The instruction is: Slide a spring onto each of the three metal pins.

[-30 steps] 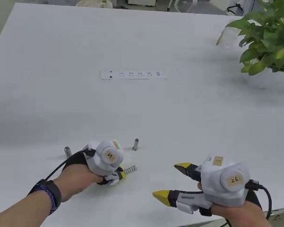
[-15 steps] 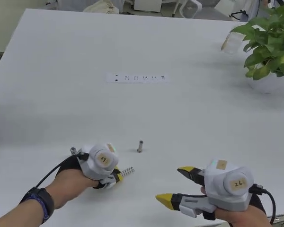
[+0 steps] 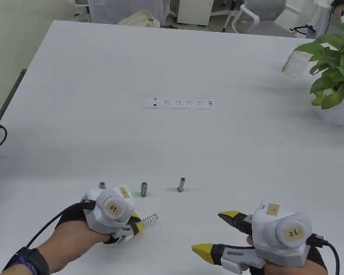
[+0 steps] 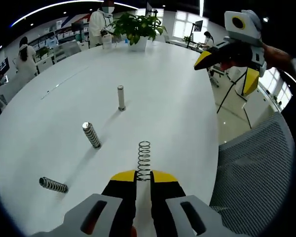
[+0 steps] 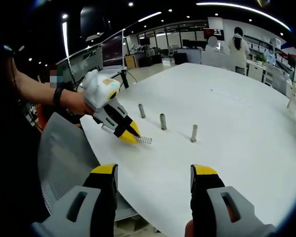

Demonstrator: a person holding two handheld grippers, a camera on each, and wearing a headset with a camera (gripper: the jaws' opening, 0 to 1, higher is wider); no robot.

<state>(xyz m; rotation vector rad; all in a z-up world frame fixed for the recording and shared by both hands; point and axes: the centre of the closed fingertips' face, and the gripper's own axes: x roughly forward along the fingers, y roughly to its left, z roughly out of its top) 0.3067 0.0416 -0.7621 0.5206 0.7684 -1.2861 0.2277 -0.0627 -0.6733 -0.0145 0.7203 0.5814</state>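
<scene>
Three metal pins stand in a row on the white table [image 3: 235,149]. The left pin [image 3: 102,185] [image 4: 53,184] and the middle pin [image 3: 144,189] [image 4: 91,135] each wear a spring. The right pin [image 3: 181,184] [image 4: 121,98] [image 5: 193,133] is bare. My left gripper [image 3: 139,223] [image 4: 143,175] [image 5: 128,134] is shut on one end of a loose spring [image 3: 150,217] [image 4: 144,157] [image 5: 144,140], which points toward the pins from just in front of them. My right gripper [image 3: 212,233] [image 5: 154,173] hangs open and empty near the table's front edge, right of the pins.
A white power strip [image 3: 182,103] lies mid-table. A potted plant [image 3: 335,74] and a clear cup [image 3: 295,62] stand at the far right. Office chairs [image 3: 252,14] line the far edge. The table's front edge runs just under both grippers.
The head camera has tilted up. My left gripper has drawn back to the left with the spring, uncovering the middle pin. The right gripper stays open in place.
</scene>
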